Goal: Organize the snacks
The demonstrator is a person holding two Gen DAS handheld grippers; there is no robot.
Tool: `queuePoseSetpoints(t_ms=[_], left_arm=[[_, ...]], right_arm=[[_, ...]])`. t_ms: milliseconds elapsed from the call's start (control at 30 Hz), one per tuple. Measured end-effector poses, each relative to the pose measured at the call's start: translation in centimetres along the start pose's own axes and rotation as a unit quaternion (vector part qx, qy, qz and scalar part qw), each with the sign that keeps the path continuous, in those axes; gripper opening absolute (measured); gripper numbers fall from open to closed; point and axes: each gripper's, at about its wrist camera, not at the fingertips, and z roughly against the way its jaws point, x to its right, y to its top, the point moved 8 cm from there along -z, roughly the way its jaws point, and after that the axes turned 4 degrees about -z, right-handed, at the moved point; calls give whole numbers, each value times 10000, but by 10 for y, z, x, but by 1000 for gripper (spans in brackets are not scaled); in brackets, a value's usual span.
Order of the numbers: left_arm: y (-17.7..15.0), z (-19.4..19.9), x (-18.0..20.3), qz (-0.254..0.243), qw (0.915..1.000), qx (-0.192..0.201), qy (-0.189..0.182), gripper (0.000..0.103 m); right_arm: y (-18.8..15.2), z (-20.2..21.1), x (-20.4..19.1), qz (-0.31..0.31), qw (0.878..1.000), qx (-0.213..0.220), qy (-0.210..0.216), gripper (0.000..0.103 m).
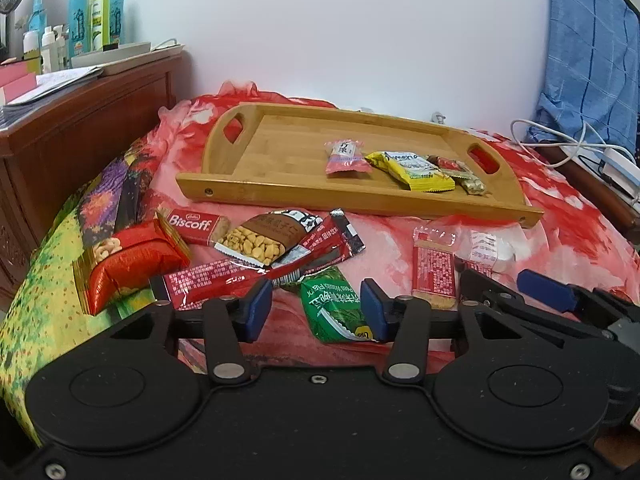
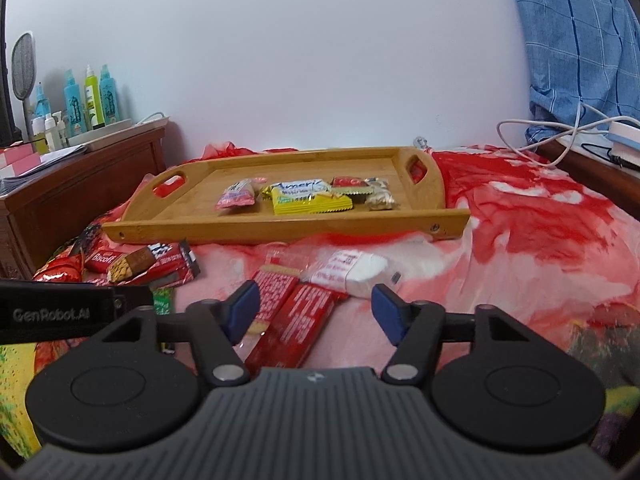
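Observation:
A wooden tray (image 1: 280,196) lies on the red bedspread and holds a pink packet (image 1: 346,158), a yellow packet (image 1: 412,170) and a small red-and-gold sweet (image 1: 460,176). Loose snacks lie in front of it. My left gripper (image 1: 316,310) is open, low over the bedspread, with a green packet (image 1: 332,308) between its pads; the right pad is at the packet's edge and the left pad stands apart. My right gripper (image 2: 316,314) is open around a dark red bar (image 2: 296,328), with its pads clear of it. A red cracker packet (image 2: 276,288) and a white packet (image 2: 360,276) lie just beyond.
Left of the green packet lie a Biscoff bar (image 1: 192,224), a peanut packet (image 1: 260,240), a red foil bag (image 1: 132,268) and a long red stick (image 1: 224,280). A wooden cabinet (image 1: 80,128) with bottles stands at left. White cables (image 1: 560,140) and blue cloth are at right.

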Motion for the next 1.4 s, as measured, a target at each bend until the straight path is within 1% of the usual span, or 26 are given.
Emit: queuePoseSetpoints(t_ms=[33,67,100,133,167,267,367,500,600,800,1000,1033,1067,1100,1133,1267,1400], left_arm=[[-1,-1,0,20,10000,-19,8,46],[-1,-2,0,43,10000,-39,18,46],[-2,-4,0,66,10000,-63,30,46],[-2,-5,0,86,9999,-86,36,46],[-3,-7,0,111,9999,-111,37,46],[-3,-9,1,153,9998,-132,18,45],[-3,-11,3,157,9998,-148,7,45],[-5,-15,6,205,9995,-223,-79,40],[-6,-19,6,249,9992,-297,-98,39],[-6,-20,10,236,9993,-281,-79,34],[-6,-16,10,225,9995,-201,-56,30],[-5,-15,10,229,9996,-181,-53,27],[-4,-14,10,229,9996,-157,-48,25],[-4,-13,9,234,9996,-142,-39,24],[-3,-12,9,241,9996,-135,-35,24],[-2,-13,9,169,9997,-203,-5,24],[-3,-17,11,90,9997,-238,32,25]], right_arm=[[-1,0,-1,-2,10000,-5,14,63],[-1,0,-2,-13,10000,2,28,56],[-1,1,-3,-34,10000,18,46,52],[-1,1,-4,-55,10000,19,62,46],[-1,0,-5,-67,10000,11,72,43],[-4,-3,-7,-53,10000,-63,55,39],[-6,-5,-8,-98,9998,-136,62,39],[-7,-5,-9,-34,9999,-120,40,39],[-8,-6,-10,-8,9999,-119,18,42],[-10,-9,-15,153,9999,-74,-23,43],[-11,-13,-15,114,9999,-95,-57,46],[-11,-14,-15,116,9999,-100,-58,46],[-11,-13,-14,104,9999,-101,-53,41],[-11,-13,-14,72,9999,-104,-42,40],[-11,-12,-13,31,9999,-116,-31,37],[-10,-11,-9,-142,9997,-184,51,36],[-12,-13,-12,-9,9998,-213,-15,37]])
